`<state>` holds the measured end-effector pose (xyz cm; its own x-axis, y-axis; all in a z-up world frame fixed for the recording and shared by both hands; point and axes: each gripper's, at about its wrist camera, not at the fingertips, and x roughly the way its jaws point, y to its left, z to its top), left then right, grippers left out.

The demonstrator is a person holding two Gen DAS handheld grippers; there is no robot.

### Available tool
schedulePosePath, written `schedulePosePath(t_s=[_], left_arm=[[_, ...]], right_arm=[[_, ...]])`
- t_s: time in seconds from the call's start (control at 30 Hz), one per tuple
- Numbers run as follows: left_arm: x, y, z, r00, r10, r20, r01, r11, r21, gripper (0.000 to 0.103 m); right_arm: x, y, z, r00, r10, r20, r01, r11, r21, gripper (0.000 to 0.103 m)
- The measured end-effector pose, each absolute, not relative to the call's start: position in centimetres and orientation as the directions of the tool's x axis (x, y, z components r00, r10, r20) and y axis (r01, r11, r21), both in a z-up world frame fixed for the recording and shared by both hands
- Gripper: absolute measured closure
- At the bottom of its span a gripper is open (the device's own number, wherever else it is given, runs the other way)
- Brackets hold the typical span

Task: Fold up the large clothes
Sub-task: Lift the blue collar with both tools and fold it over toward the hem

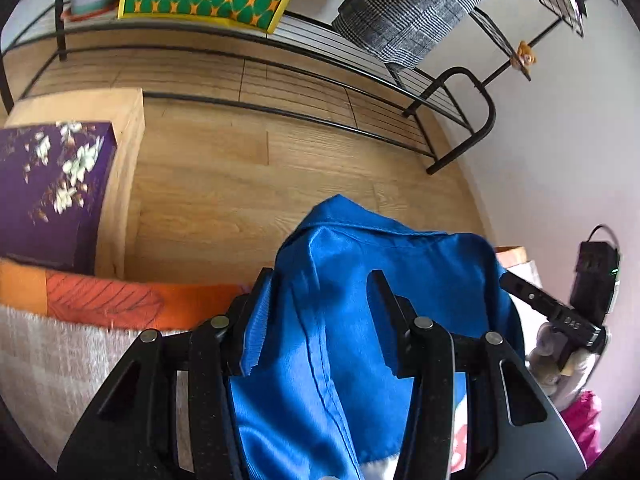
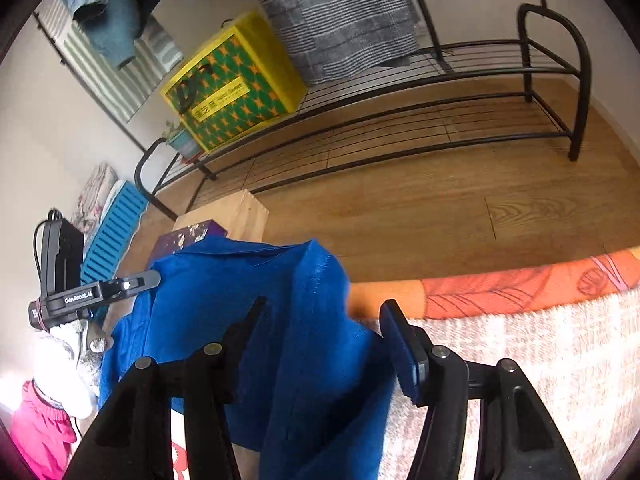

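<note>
A bright blue garment (image 1: pixel 360 320) is bunched up between the two fingers of my left gripper (image 1: pixel 320 280), which is shut on it. The cloth rises above the fingertips and hangs down behind them. In the right wrist view the same blue garment (image 2: pixel 280 340) fills the jaws of my right gripper (image 2: pixel 320 308), also shut on the cloth. The two grippers sit side by side, with the garment stretched between them. Each view shows one of the other gripper's fingers (image 2: pixel 132 283) (image 1: pixel 532 296) at its edge. Below lies a cream textured blanket (image 2: pixel 540 360) with an orange patterned border (image 2: pixel 500 292).
Beyond the blanket's edge is a wooden floor (image 1: pixel 260 168) with a black wire shoe rack (image 2: pixel 400 120) holding a yellow-green box (image 2: pixel 232 84). A wooden stool (image 1: pixel 128 128) carries a purple floral box (image 1: pixel 52 184). A grey plaid cloth (image 2: pixel 332 16) hangs above. Pink fabric (image 2: pixel 36 432) lies low left.
</note>
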<state>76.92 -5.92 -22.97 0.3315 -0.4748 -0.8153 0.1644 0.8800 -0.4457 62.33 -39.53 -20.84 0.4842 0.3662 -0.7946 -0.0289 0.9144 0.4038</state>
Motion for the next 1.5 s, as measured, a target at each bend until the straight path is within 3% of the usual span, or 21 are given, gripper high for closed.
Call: schedulePosePath(t_s=[0.03,0.13,0.17,0.27,0.77,1.17,1.5], left_arm=[[76.9,-6.1,-23.1,0.341,-0.466,-0.817,0.163,0.885,-0.436,0.062],[76.7,-6.4,-23.5,0.373,-0.436,-0.819,0.160,0.900,-0.406,0.093],[76.4,-6.4,-23.4,0.387,-0.438,-0.811,0.164,0.899,-0.407,0.095],[76.0,-6.5,-22.8,0.427,-0.433,-0.794,0.184,0.901,-0.393,0.099],[67.5,-6.3,-12.1,0.501,-0.549,-0.669,0.305,0.836,-0.457,0.101],[52.8,-4.0,-4.6,0.547,-0.576,-0.607,0.357,0.817,-0.454,0.101],[38.3,-2.4,-4.2,0.557,-0.587,-0.588,0.411,0.810,-0.419,0.101]], right_arm=[[62.4,-39.1,-20.8,0.482,0.357,-0.800,-0.042,0.921,0.387,0.053],[62.4,-38.3,-21.1,0.484,0.343,-0.805,-0.069,0.932,0.355,0.080],[62.4,-38.1,-21.0,0.490,0.334,-0.805,-0.077,0.936,0.342,0.090],[61.9,-37.6,-20.4,0.518,0.305,-0.799,-0.077,0.947,0.311,0.100],[54.7,-37.8,-10.2,0.647,0.356,-0.674,-0.124,0.922,0.368,0.103],[41.3,-35.9,-1.8,0.684,0.403,-0.607,-0.185,0.902,0.390,0.103],[27.6,-35.3,-2.3,0.677,0.399,-0.618,-0.179,0.904,0.388,0.103]])
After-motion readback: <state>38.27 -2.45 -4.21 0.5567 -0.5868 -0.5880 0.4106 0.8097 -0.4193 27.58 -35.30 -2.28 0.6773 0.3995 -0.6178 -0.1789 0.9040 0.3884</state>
